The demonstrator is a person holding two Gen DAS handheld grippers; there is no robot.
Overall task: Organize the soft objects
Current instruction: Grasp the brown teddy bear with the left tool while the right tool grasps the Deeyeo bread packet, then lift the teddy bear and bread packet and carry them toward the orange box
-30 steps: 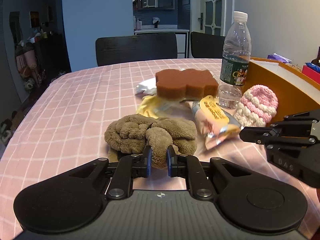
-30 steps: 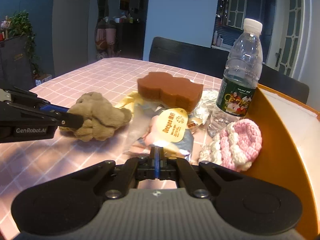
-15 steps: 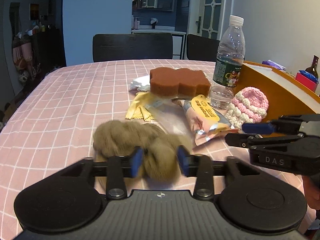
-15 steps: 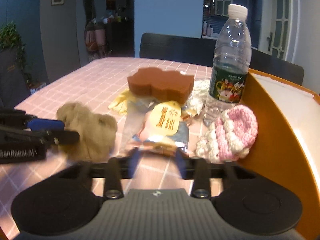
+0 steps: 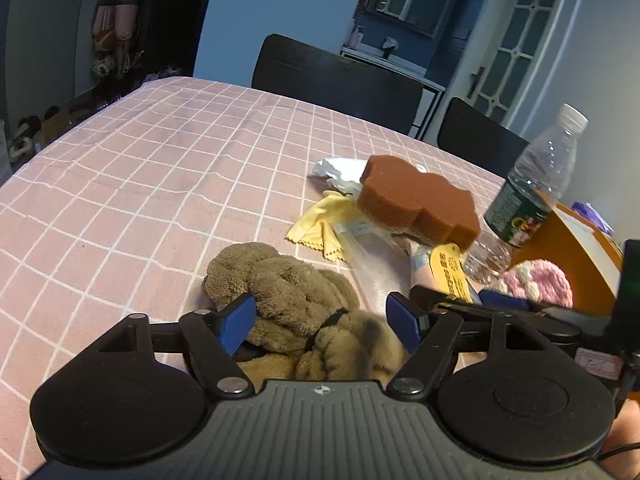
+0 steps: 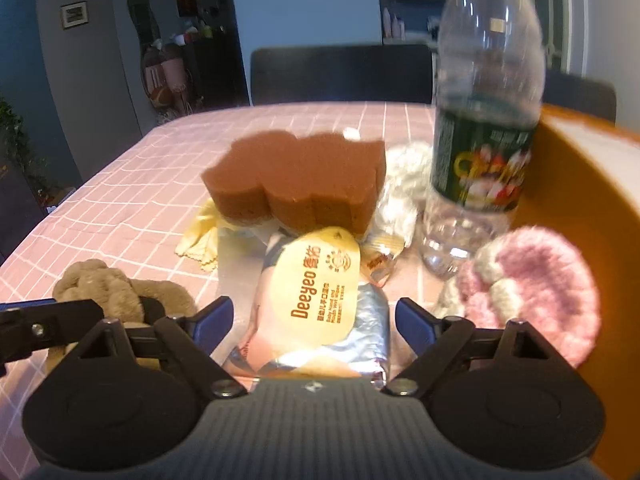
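Observation:
My left gripper [image 5: 322, 326] is open, its blue pads on either side of a brown fuzzy cloth [image 5: 288, 296] lying on the pink checked tablecloth. My right gripper [image 6: 314, 324] is open, astride a silver wipes packet with a yellow label [image 6: 324, 296]. A brown sponge [image 6: 296, 188] lies behind it, also seen in the left wrist view [image 5: 416, 200]. A pink and white knitted piece [image 6: 532, 292] rests against the orange bin [image 6: 576, 184]. The brown cloth shows at the left of the right wrist view [image 6: 108, 288].
A clear water bottle [image 6: 484, 120] stands upright beside the bin. A yellow cloth [image 5: 320, 224] and a white crumpled wrapper [image 5: 340, 168] lie near the sponge. Dark chairs [image 5: 336, 80] stand at the table's far edge.
Both grippers have opened wide from shut. The left has moved forward around the brown cloth. The right has moved forward over the wipes packet, closer to the bottle.

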